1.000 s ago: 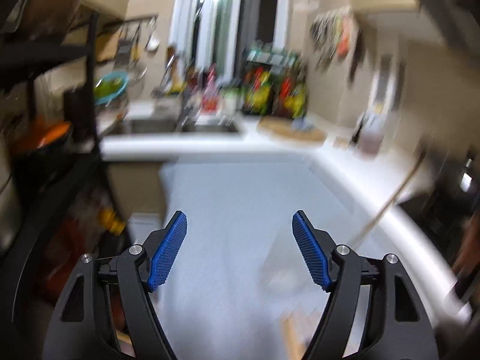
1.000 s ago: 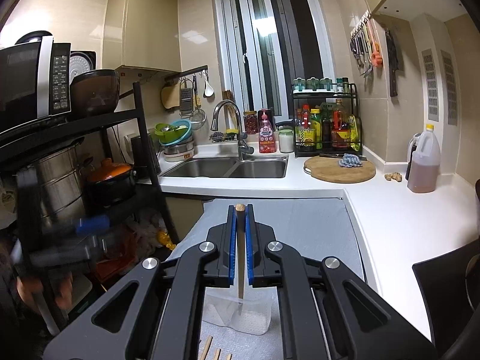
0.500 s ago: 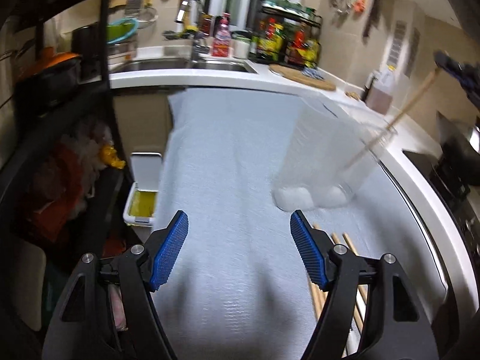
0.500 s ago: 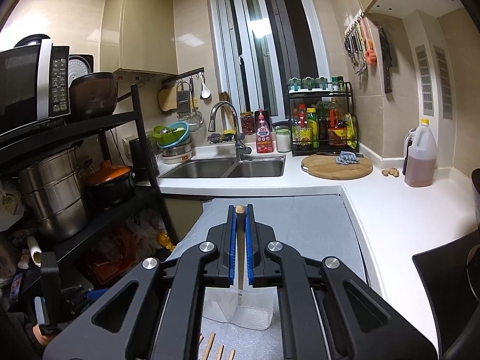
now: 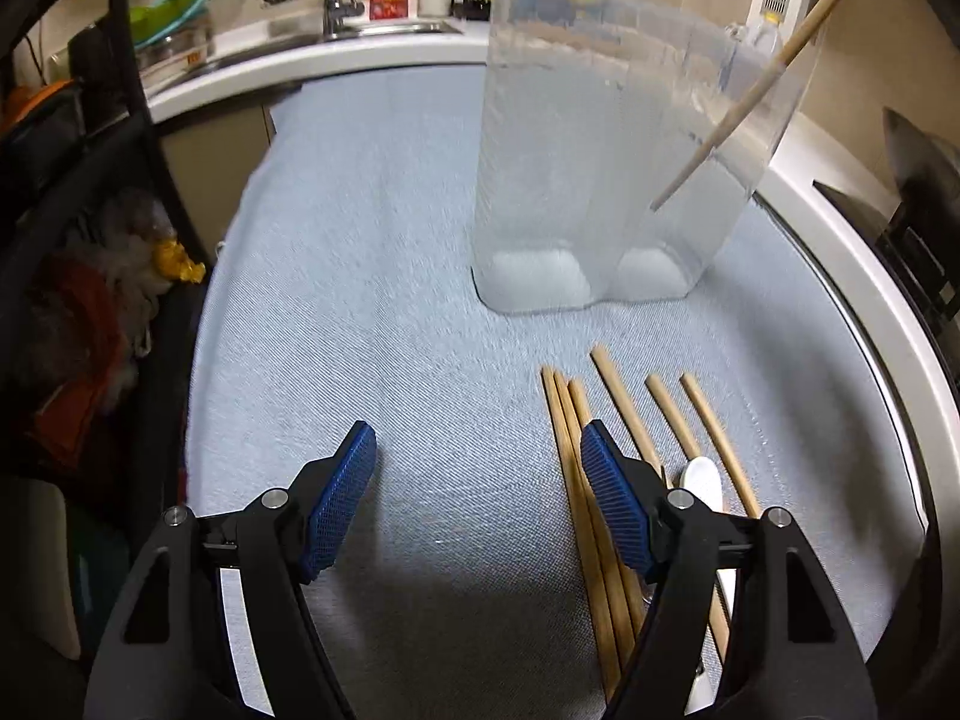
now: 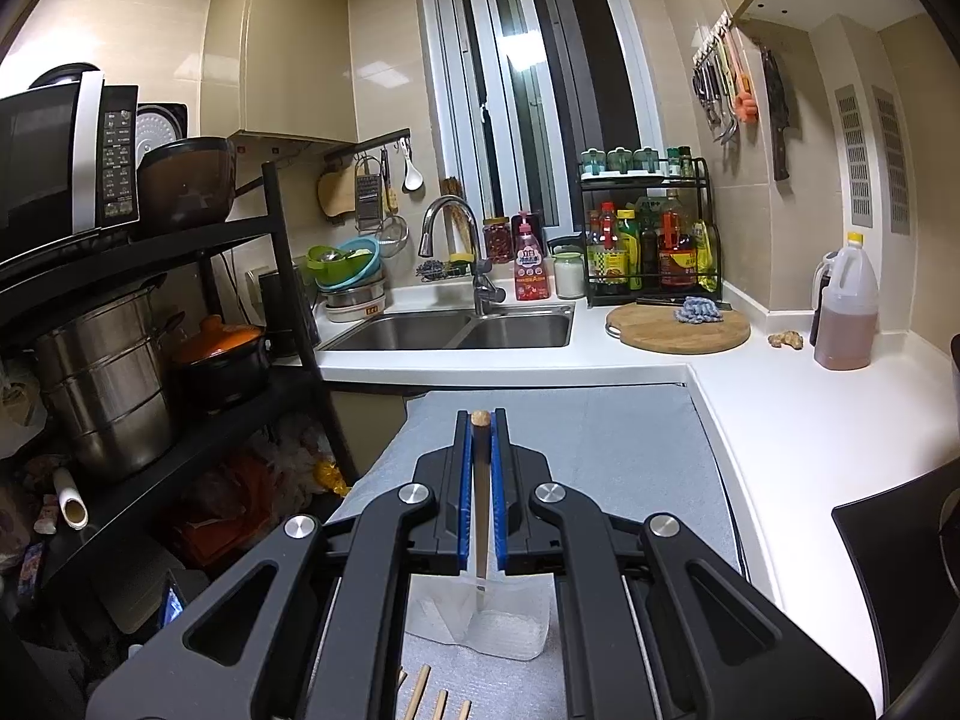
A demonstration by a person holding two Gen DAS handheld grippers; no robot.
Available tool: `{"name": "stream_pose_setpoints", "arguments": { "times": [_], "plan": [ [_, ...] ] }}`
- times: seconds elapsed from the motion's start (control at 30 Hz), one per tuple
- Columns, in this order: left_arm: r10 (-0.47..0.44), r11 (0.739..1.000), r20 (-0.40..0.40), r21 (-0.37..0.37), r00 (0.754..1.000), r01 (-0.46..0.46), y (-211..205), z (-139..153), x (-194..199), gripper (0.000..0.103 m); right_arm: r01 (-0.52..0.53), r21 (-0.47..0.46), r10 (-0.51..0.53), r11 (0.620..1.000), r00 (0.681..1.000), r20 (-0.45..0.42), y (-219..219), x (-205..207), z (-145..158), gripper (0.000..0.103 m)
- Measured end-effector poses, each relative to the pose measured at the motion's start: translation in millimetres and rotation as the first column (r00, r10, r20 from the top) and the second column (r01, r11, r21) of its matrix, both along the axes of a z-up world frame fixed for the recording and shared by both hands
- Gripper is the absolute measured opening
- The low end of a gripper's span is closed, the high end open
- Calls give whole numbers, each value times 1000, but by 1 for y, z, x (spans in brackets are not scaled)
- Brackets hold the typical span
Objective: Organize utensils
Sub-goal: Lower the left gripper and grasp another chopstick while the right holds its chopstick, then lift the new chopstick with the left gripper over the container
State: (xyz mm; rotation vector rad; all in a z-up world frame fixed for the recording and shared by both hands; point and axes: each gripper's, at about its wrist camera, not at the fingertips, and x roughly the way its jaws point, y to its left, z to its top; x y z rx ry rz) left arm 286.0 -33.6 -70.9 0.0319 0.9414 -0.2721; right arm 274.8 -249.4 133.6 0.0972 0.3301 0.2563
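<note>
A clear two-compartment plastic container [image 5: 600, 150] stands upright on the grey mat [image 5: 360, 240]. Several wooden chopsticks [image 5: 618, 396] and a white spoon [image 5: 702, 480] lie on the mat in front of it. My left gripper [image 5: 477, 438] is open and tilted down over the mat, its right finger above the leftmost chopsticks, with nothing between the pads. My right gripper [image 6: 480, 420] is shut on one chopstick [image 6: 480, 510], whose lower end reaches into the container [image 6: 510, 630]. From the left wrist view that chopstick [image 5: 750, 102] slants into the right compartment.
A sink [image 6: 456, 330], a round cutting board [image 6: 678, 327] and an oil bottle [image 6: 846, 312] sit on the white counter behind the mat. A black rack with pots [image 6: 102, 372] stands on the left. A black stove [image 5: 918, 228] borders the mat on the right.
My left gripper has dropped and tipped down toward the mat, bringing the container and the loose chopsticks close into view. The right gripper and its chopstick have stayed still.
</note>
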Motion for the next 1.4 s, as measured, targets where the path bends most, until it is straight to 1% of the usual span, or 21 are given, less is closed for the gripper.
{"name": "stream_pose_setpoints", "arguments": {
  "times": [0.13, 0.37, 0.47, 0.53, 0.6, 0.67, 0.7, 0.77, 0.8, 0.87, 0.97, 1.03, 1.1, 1.13, 1.17, 1.2, 1.27, 1.33, 1.37, 1.4],
  "plan": [
    [-9, 1000, -5, 16, 1000, 9, -6, -4, 1, 69, 9, 7, -9, 1000, 1000, -8, -3, 3, -3, 6],
    [9, 999, -25, 37, 1000, -8, -10, -13, 7, 68, 15, 13, -15, 1000, 1000, -9, -7, 5, -5, 6],
    [6, 999, -20, 49, 1000, -5, -13, -13, 8, 68, 19, 24, -20, 1000, 1000, 9, -9, 1, -2, 6],
    [7, 999, -24, 43, 1000, -6, -14, -13, 9, 67, 23, 33, -24, 999, 999, 27, -10, -2, 3, 6],
    [4, 999, -28, 32, 1000, -3, -12, -13, 9, 60, 25, 38, -27, 999, 999, 39, -13, -4, 7, 6],
    [-14, 1000, -33, 18, 999, 14, -14, -12, 9, 45, 28, 46, -30, 999, 998, 57, -15, -8, 14, 6],
    [-25, 1000, -37, 9, 999, 26, -15, -11, 9, 40, 29, 50, -32, 998, 997, 68, -17, -10, 18, 6],
    [-50, 999, -48, -12, 998, 50, -19, -10, 9, 24, 29, 63, -35, 998, 995, 95, -20, -18, 29, 6],
    [-60, 998, -55, -23, 997, 59, -21, -11, 9, 21, 27, 70, -35, 997, 993, 114, -21, -24, 35, 6],
    [-64, 998, -59, -24, 996, 63, -23, -11, 10, 20, 27, 72, -38, 997, 988, 151, -23, -36, 48, 6],
    [-63, 998, -76, 11, 995, 64, -29, -11, 14, 20, 26, 66, -39, 997, 978, 203, -25, -56, 66, 6],
    [-61, 998, -92, 28, 994, 64, -32, -11, 19, 20, 23, 65, -37, 998, 975, 220, -26, -68, 72, 6],
    [-69, 996, -90, 53, 994, 74, -36, -11, 21, 19, 19, 65, -33, 998, 974, 225, -27, -76, 75, 6],
    [-67, 995, -85, 62, 994, 73, -37, -11, 23, 15, 18, 61, -31, 998, 974, 224, -28, -78, 76, 6],
    [-61, 995, -81, 69, 995, 67, -37, -11, 24, 8, 20, 55, -32, 998, 975, 221, -29, -80, 76, 6],
    [-62, 996, -87, 55, 994, 67, -35, -11, 25, 7, 25, 48, -35, 999, 975, 218, -29, -81, 75, 6],
    [-53, 999, -106, 3, 993, 53, -28, -9, 27, 5, 39, 43, -47, 998, 978, 202, -31, -83, 73, 6],
    [-43, 999, -69, -17, 997, 42, -23, -1, 22, 5, 49, 48, -57, 998, 982, 183, -35, -84, 69, 6],
    [-46, 998, -37, -46, 998, 45, -19, 9, 15, 5, 55, 50, -63, 997, 983, 173, -38, -84, 67, 6],
    [-48, 997, -16, -57, 999, 47, -18, 17, 10, 5, 59, 52, -67, 997, 984, 166, -39, -85, 66, 6]
  ]
}}
